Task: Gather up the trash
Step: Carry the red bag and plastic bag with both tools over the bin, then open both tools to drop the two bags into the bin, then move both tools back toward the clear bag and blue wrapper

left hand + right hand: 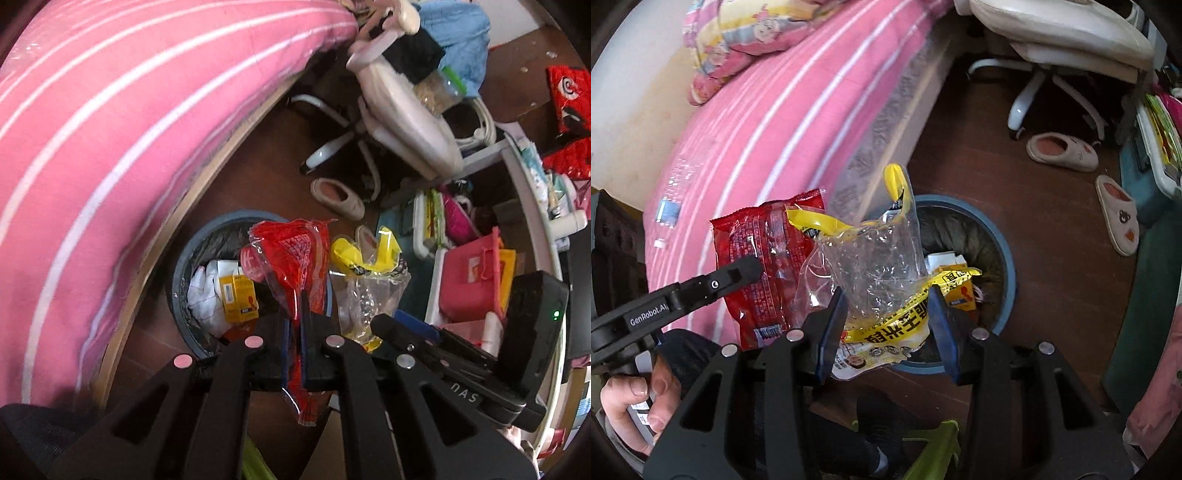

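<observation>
Disposal step in hand: left gripper (pixel 293 325) fingers clamped on the red wrapper (pixel 295 258), held above the near rim of the bin (pixel 1003 251). Right gripper (pixel 888 325) fingers apart, the clear-and-yellow bag (pixel 875 266) between them over the same rim, whether supported or falling, cannot tell. Next move, judged: left fingers parted squarely over the bin opening, already holding a yellow carton (pixel 240 299).

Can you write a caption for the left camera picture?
Left gripper pinches a red wrapper above the blue bin.
</observation>
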The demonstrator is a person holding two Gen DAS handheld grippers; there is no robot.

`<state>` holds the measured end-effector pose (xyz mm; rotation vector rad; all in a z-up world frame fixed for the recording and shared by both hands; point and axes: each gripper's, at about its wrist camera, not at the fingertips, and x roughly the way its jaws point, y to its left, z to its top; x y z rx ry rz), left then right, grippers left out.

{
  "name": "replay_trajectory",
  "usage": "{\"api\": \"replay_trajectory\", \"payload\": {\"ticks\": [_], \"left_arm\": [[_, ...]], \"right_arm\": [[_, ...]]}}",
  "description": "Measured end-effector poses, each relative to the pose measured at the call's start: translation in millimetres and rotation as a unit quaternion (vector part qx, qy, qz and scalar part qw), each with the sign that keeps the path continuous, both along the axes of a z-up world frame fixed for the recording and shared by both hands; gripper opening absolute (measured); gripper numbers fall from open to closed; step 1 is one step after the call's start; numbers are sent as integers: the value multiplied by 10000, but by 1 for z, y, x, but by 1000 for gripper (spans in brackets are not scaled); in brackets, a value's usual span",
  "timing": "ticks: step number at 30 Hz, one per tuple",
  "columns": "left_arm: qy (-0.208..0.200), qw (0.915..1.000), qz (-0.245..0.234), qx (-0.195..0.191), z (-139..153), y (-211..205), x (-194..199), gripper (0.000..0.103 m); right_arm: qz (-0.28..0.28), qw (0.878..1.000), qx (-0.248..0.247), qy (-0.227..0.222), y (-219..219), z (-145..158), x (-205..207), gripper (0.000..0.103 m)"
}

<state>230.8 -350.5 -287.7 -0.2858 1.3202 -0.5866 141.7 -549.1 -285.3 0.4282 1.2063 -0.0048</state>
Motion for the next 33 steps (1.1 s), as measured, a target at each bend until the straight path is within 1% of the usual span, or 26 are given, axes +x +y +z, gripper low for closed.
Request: {"api": "replay_trajectory", "payload": {"ticks": [3,5,6,7,8,9,11,13,15,18,22,25,28,33], "left_arm": [[27,9999,-96,106,-8,-8,1,5],[82,9999,-108,104,-13,-9,2,6],[109,9998,-87,108,-14,-11,3,12],[138,9998,-49,165,-16,-12,4,31],[187,9994,2,275,-18,-11,6,48],[192,9993,43,325,-18,-11,7,72],[106,9994,143,290,-14,-5,7,74],[135,9996,169,200,-13,-2,7,75],[156,9994,241,170,-11,4,6,75],[159,9992,354,-17,-3,13,4,75],[41,9982,543,-236,15,34,1,75],[-82,9959,804,-406,33,60,3,75],[-217,9922,1096,-547,52,89,8,77],[-441,9822,1682,-707,80,152,26,80]], "right_arm": [[-74,9999,-17,70,-7,-9,3,46],[-104,9999,-46,101,-10,-14,4,48],[-109,9999,-74,108,-10,-16,5,49],[-118,9998,-144,121,-10,-18,6,50],[-151,9995,-234,150,-10,-20,6,59],[-173,9993,-266,172,-9,-21,7,63],[-217,9992,-291,151,-10,-22,6,67],[-249,9992,-282,109,-11,-19,3,69],[-276,9993,-252,96,-12,-17,3,69],[-334,9994,-93,13,-14,-11,4,69],[-290,9992,135,-224,-5,8,12,71],[-161,9984,297,-448,14,27,24,75],[45,9966,515,-636,39,46,44,76],[610,9918,712,-873,103,74,91,78]]}}
